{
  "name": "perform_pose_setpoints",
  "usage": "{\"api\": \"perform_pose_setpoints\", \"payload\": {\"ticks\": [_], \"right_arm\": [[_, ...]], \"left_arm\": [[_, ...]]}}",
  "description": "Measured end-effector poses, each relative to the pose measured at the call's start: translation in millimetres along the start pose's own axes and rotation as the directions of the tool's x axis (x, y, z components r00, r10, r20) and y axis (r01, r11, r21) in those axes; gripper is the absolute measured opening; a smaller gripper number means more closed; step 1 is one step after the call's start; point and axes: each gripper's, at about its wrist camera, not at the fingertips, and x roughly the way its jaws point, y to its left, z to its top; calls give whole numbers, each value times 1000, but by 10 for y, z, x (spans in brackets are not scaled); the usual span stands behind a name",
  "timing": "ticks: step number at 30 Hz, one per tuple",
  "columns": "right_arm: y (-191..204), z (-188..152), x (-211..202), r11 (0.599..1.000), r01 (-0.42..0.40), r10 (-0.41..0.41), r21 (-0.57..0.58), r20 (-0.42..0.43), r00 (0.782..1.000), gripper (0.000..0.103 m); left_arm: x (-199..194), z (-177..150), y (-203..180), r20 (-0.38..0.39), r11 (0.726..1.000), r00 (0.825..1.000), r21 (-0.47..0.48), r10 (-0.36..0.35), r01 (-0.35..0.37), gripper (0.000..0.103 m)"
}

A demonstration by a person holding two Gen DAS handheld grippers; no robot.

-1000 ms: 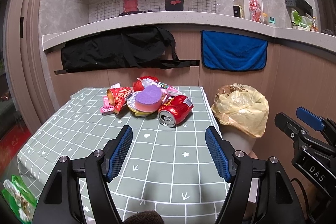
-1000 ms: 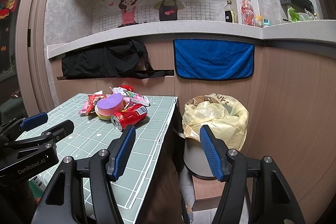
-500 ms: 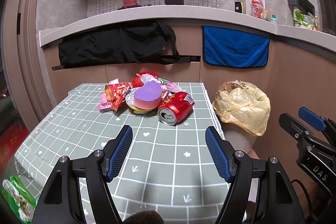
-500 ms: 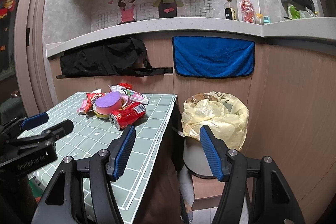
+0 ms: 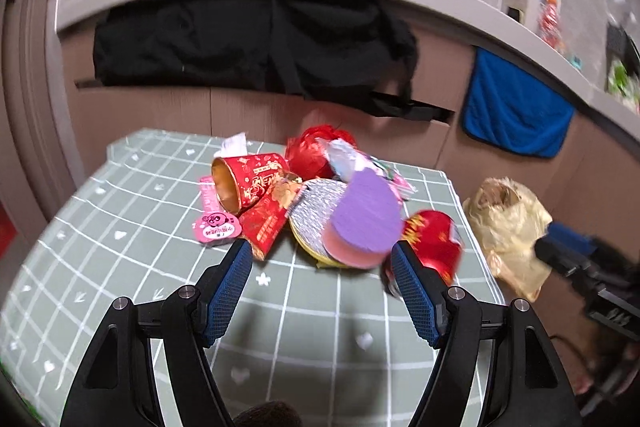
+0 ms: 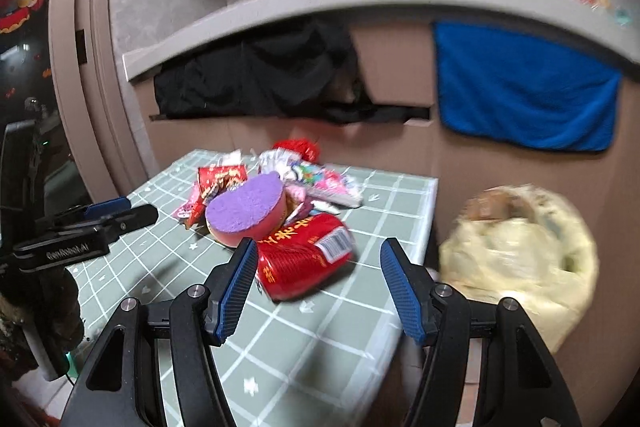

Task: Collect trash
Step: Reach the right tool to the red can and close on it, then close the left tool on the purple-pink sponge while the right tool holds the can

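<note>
A heap of trash lies on the green checked table [image 5: 132, 267]: a purple and pink sponge [image 5: 366, 219] on a foil plate [image 5: 310, 215], a red can [image 5: 434, 243] on its side, a red paper cup [image 5: 248, 181], red wrappers and a pink lid [image 5: 217, 229]. My left gripper [image 5: 322, 269] is open just before the sponge and plate, empty. My right gripper [image 6: 316, 263] is open, its fingers on either side of the red can [image 6: 306, 259], with the sponge [image 6: 248, 209] behind. A bin with a yellow bag [image 6: 520, 259] stands right of the table.
A black bag [image 5: 256, 43] and a blue towel [image 6: 524, 87] hang on the wooden counter front behind the table. The table's right edge [image 6: 428, 219] drops to the bin. The left gripper's body [image 6: 80, 239] shows at the left in the right wrist view.
Both grippers have moved forward and down toward the trash heap, which now looks much closer. The right gripper has swung left from the bin to the can. Both stayed open.
</note>
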Motion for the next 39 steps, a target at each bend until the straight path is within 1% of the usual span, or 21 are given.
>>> {"api": "perform_pose_setpoints", "payload": {"ticks": [2, 4, 6, 8, 9, 11, 13, 14, 16, 18, 19, 20, 21, 22, 23, 25, 27, 29, 31, 35, 39], "right_arm": [[-23, 14, 285, 999, -32, 33, 35, -45, 998, 61], [-67, -12, 581, 994, -52, 62, 96, -98, 993, 61], [-119, -51, 787, 986, -52, 73, 160, -132, 988, 61], [-169, -84, 992, 977, -36, 77, 209, -189, 979, 61], [-202, -93, 1048, 970, -43, 91, 239, -195, 977, 60], [-230, -97, 1170, 961, -40, 106, 275, -229, 968, 61], [-265, -100, 1262, 945, -87, 169, 316, -244, 955, 62], [-279, -93, 1315, 939, -104, 194, 327, -255, 947, 62], [-293, -76, 1440, 922, -159, 271, 352, -297, 916, 62], [-321, -61, 1550, 899, -215, 355, 383, -347, 868, 61], [-330, -49, 1560, 895, -238, 378, 377, -357, 854, 57], [-320, -21, 1535, 894, -262, 392, 363, -354, 849, 52], [-318, 5, 1504, 898, -278, 396, 340, -353, 847, 51], [-312, 37, 1450, 913, -277, 376, 301, -350, 858, 51], [-315, 72, 1377, 928, -268, 346, 257, -336, 876, 51], [-349, 147, 1240, 944, -262, 316, 202, -310, 897, 50], [-424, 196, 1126, 951, -251, 295, 182, -288, 911, 50], [-533, 221, 1019, 966, -203, 240, 159, -264, 934, 50], [-628, 200, 921, 975, -158, 193, 157, -242, 951, 50], [-677, 123, 869, 978, -132, 170, 162, -245, 955, 50], [-668, 4, 861, 979, -123, 162, 166, -249, 955, 50]], "left_arm": [[163, 40, 117, -18, 999, 999, -34, -28, 27, 72], [263, 49, 177, -32, 998, 999, -60, -30, 28, 72], [366, 51, 229, -54, 997, 998, -64, -39, 36, 72], [429, 54, 242, -64, 997, 997, -61, -46, 42, 72], [449, 52, 250, -67, 997, 997, -62, -47, 43, 72], [482, 58, 263, -69, 997, 996, -66, -53, 48, 73], [495, 78, 280, -68, 996, 996, -70, -63, 58, 73], [503, 97, 285, -68, 996, 996, -69, -61, 56, 73], [526, 147, 281, -85, 997, 995, -61, -59, 54, 73], [552, 215, 276, -114, 996, 991, -53, -71, 65, 73], [558, 238, 270, -121, 996, 990, -51, -74, 69, 73], [561, 264, 256, -126, 996, 989, -46, -79, 74, 73], [567, 276, 248, -127, 996, 988, -44, -82, 77, 73], [575, 282, 230, -130, 996, 988, -43, -87, 82, 73], [603, 285, 194, -139, 995, 985, -44, -99, 94, 73], [679, 288, 108, -158, 993, 981, -45, -117, 111, 73], [763, 293, -11, -169, 992, 977, -33, -129, 126, 73], [868, 300, -160, -172, 992, 977, -6, -125, 126, 73], [972, 299, -234, -180, 993, 977, -1, -118, 120, 73], [1183, 267, -243, -226, 995, 969, -31, -98, 94, 73], [1251, 274, -130, -250, 987, 957, -94, -147, 127, 73]]}}
